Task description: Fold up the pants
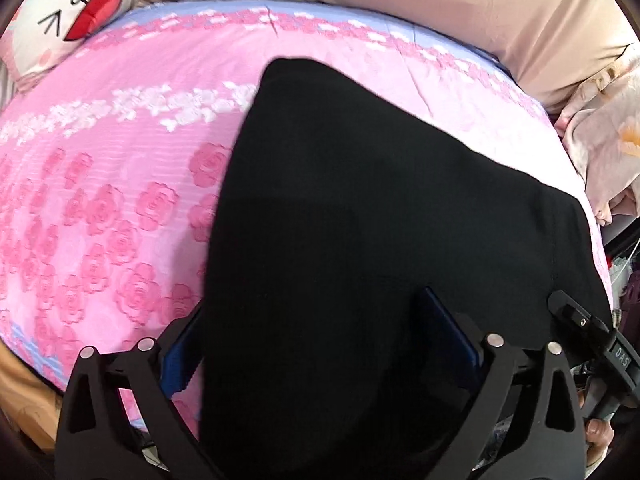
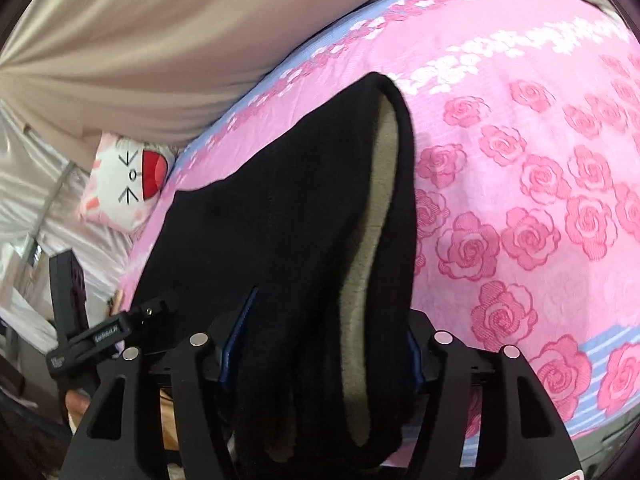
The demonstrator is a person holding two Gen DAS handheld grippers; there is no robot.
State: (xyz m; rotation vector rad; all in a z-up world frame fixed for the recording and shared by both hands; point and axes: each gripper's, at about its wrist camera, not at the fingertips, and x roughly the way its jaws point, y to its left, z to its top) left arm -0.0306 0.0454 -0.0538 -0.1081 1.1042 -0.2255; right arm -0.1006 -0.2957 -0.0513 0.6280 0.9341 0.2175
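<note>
Black pants (image 1: 360, 180) lie lengthwise on a pink rose-print bedsheet (image 1: 100, 200), their near end hanging toward me over the bed's edge. My left gripper (image 1: 316, 320) stands wide open, blue pads on either side of the black cloth, and its body (image 2: 100, 332) shows in the right wrist view. The same pants (image 2: 280, 200) show a beige fleece lining (image 2: 372, 240) along an opened edge. My right gripper (image 2: 332, 312) is open around that bunched end, which fills most of the gap. Part of the right gripper's body (image 1: 580, 328) shows at the lower right.
A white cartoon-face pillow (image 1: 72, 12) (image 2: 128, 176) lies at a far corner of the bed. Beige fabric (image 1: 440, 0) (image 2: 140, 40) rises behind the bed. A crumpled pale cloth (image 1: 600, 140) lies off the right side. Pink sheet (image 2: 520, 200) stretches beside the pants.
</note>
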